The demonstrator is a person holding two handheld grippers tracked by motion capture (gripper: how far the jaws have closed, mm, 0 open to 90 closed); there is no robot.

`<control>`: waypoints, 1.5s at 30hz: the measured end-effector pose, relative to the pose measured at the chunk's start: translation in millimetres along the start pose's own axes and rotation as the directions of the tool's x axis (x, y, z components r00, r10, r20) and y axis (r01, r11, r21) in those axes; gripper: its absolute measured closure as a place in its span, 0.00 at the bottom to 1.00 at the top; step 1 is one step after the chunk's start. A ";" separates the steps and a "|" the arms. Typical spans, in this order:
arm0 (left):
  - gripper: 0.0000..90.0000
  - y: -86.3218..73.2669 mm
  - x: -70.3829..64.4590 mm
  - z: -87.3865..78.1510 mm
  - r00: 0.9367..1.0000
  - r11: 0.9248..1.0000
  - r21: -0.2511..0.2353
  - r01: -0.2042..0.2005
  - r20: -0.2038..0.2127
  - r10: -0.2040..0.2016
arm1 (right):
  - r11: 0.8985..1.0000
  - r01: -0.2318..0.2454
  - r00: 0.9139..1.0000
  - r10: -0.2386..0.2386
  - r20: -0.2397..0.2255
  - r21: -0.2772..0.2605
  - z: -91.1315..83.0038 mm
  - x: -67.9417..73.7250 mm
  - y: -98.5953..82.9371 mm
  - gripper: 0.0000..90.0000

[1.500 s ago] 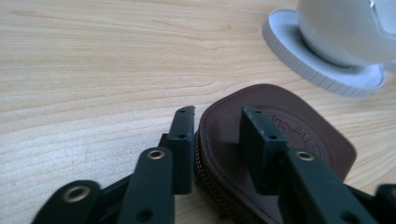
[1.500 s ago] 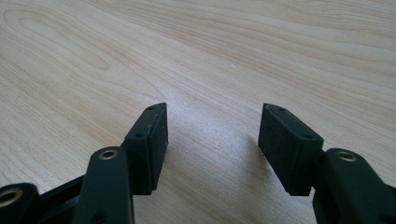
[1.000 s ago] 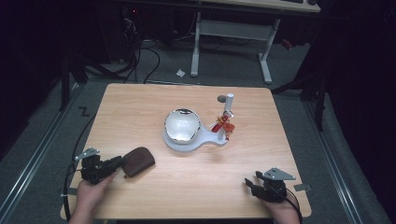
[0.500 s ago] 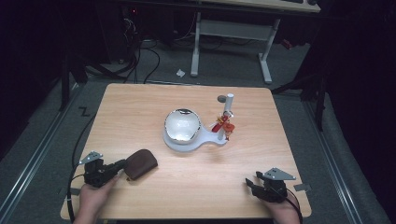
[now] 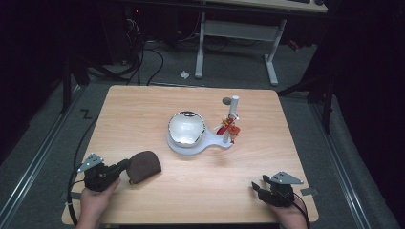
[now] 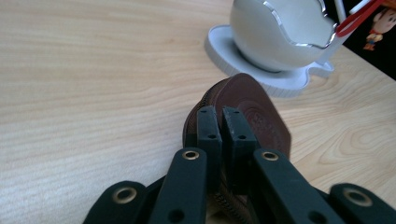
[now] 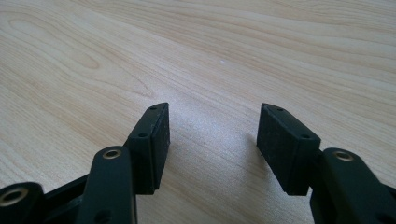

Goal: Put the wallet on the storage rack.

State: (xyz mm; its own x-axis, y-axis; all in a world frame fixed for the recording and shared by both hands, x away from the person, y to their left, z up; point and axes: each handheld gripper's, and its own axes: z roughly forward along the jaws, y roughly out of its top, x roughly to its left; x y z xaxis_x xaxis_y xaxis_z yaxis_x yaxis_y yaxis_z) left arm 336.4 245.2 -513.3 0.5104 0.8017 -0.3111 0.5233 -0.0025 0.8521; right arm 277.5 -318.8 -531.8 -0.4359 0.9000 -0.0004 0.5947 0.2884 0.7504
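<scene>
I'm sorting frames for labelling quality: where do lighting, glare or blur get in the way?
High view: the table is lit, its surroundings nearly black, and the mirror bowl glares white. Left gripper view: the pouch between the jaws is sharp, the toy figure soft. Right gripper view: evenly lit, the far wood grain blurs.

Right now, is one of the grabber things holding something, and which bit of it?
Yes. The left gripper is shut on the brown pouch, pinching its zippered edge at the near end. The right gripper is open over bare table, holding nothing.
</scene>
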 end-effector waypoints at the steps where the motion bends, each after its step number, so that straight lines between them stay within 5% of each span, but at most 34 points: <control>1: 0.97 1.2 -2.1 -1.7 1.000 1.000 -0.009 -0.008 0.000 0.008 | 1.000 0.001 1.000 -0.001 0.001 -0.002 -0.3 -0.1 0.0 0.49; 17: 0.97 11.9 -22.3 -15.7 0.996 0.992 -0.096 -0.088 -0.012 0.087 | 1.000 0.003 1.000 -0.002 0.015 -0.026 -3.1 -1.2 1.0 0.51; 28: 0.97 15.7 -33.4 -17.7 0.992 0.986 -0.113 -0.126 -0.009 0.126 | 0.999 0.007 1.000 -0.006 0.027 -0.048 -5.4 -1.5 2.5 0.52; 45: 0.97 28.3 -58.7 -10.7 0.991 0.985 -0.108 -0.132 -0.042 0.128 | 0.995 0.016 1.000 -0.016 0.003 -0.098 -4.3 -1.8 11.7 0.56</control>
State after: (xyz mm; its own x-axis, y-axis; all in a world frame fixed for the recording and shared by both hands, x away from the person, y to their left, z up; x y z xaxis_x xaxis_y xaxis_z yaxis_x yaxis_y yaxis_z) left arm 314.0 204.4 -466.5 0.5440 0.8191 -0.1818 0.3750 -0.0435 0.9260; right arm 282.4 -318.5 -520.2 -0.4430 0.8964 -0.0142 0.5188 0.2693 0.8114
